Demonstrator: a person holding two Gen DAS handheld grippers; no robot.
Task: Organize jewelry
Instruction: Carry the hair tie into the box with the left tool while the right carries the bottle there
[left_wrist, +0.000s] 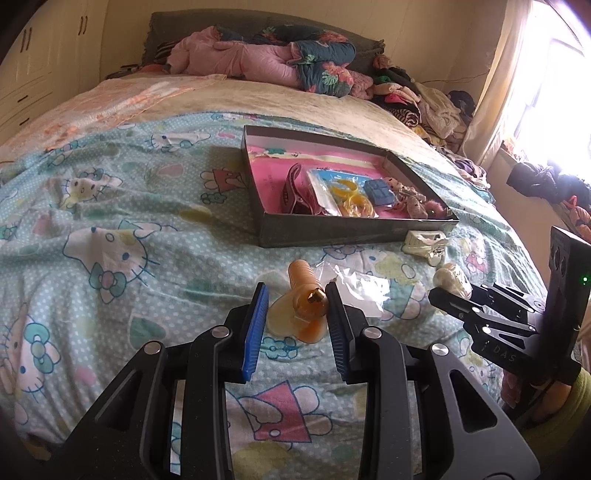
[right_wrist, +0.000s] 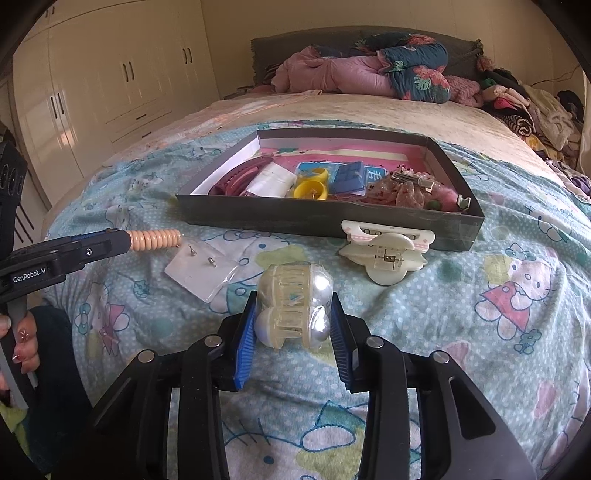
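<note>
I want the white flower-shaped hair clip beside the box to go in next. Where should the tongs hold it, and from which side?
Judging by its pose, grip the white hair clip across its raised middle hinge, where the spring sits, coming from above on the near side. It lies flat on the bedsheet close against the box, so the far side is blocked.

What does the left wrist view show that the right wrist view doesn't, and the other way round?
Only the left wrist view shows the bright window and the left tongs around the orange hair clip. Only the right wrist view shows the wardrobe doors, the two studs on the clear earring card, and the right tongs around the pearl hair claw. Both share the dark tray, the white hair claw lying before it, and the cartoon bedsheet.
</note>
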